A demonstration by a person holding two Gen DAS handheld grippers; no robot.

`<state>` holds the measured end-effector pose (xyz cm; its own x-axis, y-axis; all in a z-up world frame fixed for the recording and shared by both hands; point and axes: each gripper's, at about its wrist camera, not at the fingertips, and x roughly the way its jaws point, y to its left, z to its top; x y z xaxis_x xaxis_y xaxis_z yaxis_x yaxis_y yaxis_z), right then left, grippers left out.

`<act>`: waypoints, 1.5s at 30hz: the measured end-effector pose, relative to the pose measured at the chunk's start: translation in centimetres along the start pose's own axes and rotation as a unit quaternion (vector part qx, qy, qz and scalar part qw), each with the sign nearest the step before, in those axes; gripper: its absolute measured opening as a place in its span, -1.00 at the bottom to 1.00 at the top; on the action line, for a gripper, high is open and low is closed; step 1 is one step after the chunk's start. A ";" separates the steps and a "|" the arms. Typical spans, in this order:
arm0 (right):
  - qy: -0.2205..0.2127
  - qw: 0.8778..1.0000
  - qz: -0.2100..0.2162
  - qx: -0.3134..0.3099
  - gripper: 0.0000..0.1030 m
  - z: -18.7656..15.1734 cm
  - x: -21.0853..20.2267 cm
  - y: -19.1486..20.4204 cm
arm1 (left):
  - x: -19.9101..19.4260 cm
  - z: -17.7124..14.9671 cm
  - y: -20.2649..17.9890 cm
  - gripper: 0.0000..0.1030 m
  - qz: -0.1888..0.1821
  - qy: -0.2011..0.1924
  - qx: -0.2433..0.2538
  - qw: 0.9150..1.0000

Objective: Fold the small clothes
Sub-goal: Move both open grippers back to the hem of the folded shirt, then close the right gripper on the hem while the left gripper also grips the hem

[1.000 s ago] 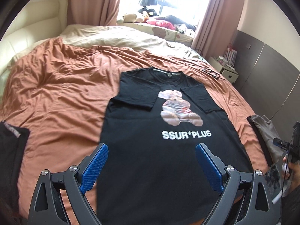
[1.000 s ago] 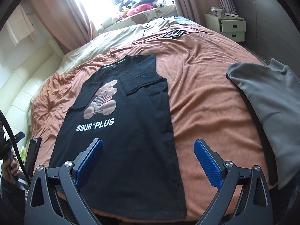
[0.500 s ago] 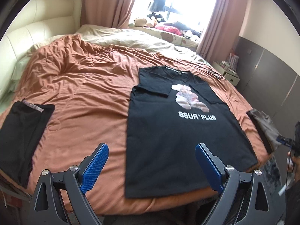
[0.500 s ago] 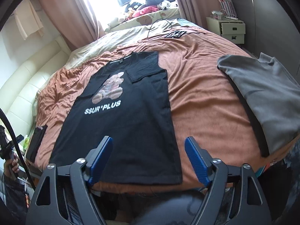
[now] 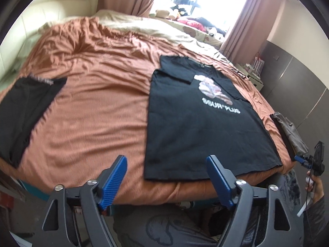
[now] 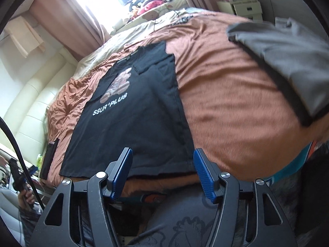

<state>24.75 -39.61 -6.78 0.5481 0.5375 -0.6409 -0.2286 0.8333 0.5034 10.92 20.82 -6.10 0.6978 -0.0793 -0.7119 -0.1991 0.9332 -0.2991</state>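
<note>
Left wrist view: black T-shirt (image 5: pixel 203 131) flat on bed (image 5: pixel 92 111), sleeves folded in; both jaws wide open, empty

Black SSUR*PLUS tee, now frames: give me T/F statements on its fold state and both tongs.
1. Both sleeves of the black tee are folded inward. True.
2. The left tongs grip the tee's hem. False: open, holding nothing.
3. The right tongs are open. True.
4. The tee is folded in half bottom to top. False: the body lies full length on the orange bedspread.
5. A grey garment lies apart from the tee. True.
</note>
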 end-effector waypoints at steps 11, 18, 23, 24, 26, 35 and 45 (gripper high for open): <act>0.028 0.996 0.033 0.074 -0.02 -0.9 4.3 -4.5 | 4.4 -2.2 2.0 0.16 -0.023 0.029 -0.072 0.997; 0.029 0.990 0.070 0.120 -0.14 -1.4 6.4 -6.7 | 6.4 -2.7 3.4 0.00 -0.040 0.045 -0.127 0.990; 0.029 0.983 0.107 0.146 -0.14 -2.1 7.3 -7.7 | 7.4 -2.9 3.5 0.00 -0.057 0.055 -0.148 0.986; 0.029 0.981 0.114 0.152 -0.14 -2.3 7.4 -7.9 | 7.6 -2.9 3.5 0.00 -0.057 0.058 -0.150 0.985; 0.030 0.976 0.134 0.170 -0.14 -2.9 7.7 -8.3 | 8.1 -3.1 3.6 0.00 -0.059 0.064 -0.161 0.983; 0.007 0.962 0.154 0.224 -0.30 -3.6 9.0 -10.7 | 9.3 -3.8 4.6 0.00 -0.085 0.070 -0.222 0.969; -0.005 0.965 0.102 0.240 -0.93 -3.0 9.3 -10.2 | 8.6 -4.4 5.0 0.00 -0.087 0.065 -0.252 0.962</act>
<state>29.79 -42.73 -19.59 0.5390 0.6813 -0.4954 0.0645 0.5530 0.8307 12.96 23.26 -16.51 0.6659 -0.2927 -0.6862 -0.4175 0.6161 -0.6679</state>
